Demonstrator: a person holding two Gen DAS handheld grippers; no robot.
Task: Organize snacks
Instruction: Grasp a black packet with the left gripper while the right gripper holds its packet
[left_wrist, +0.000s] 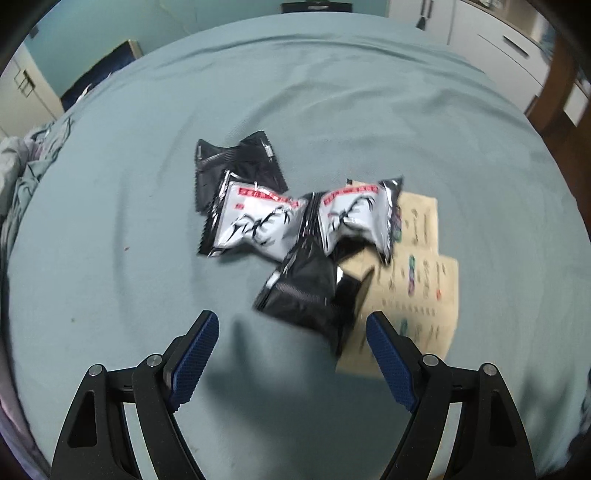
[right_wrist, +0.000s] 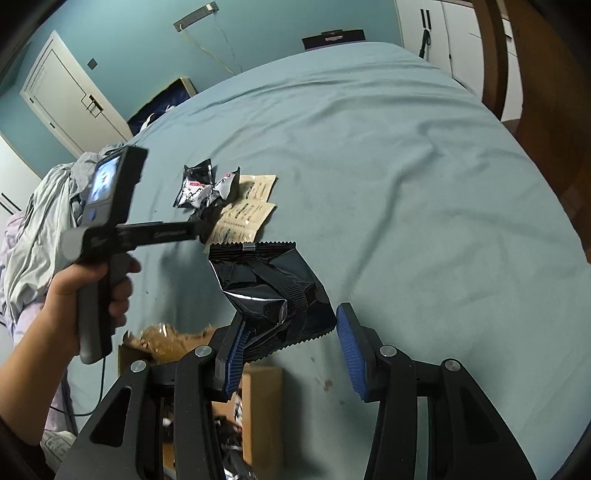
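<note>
A pile of snack packets lies on the teal bed sheet (left_wrist: 369, 110): a black packet (left_wrist: 236, 162) at the back, two white packets (left_wrist: 251, 221) (left_wrist: 351, 218) side by side, and another black packet (left_wrist: 310, 291) nearest me. Beige sachets (left_wrist: 417, 266) lie under the pile's right side. My left gripper (left_wrist: 291, 332) hovers open just in front of the near black packet, nothing between its fingers. My right gripper (right_wrist: 291, 317) is shut on a crumpled black packet (right_wrist: 273, 288), held in the air above an open cardboard box (right_wrist: 262, 398).
The right wrist view shows a person's hand (right_wrist: 92, 291) holding the left gripper (right_wrist: 199, 230) over the pile (right_wrist: 207, 188). The box holds several packets. Crumpled bedding (right_wrist: 40, 221) lies at the bed's left edge. A wooden post (left_wrist: 557, 74) and white cabinets (left_wrist: 498, 40) stand at the right.
</note>
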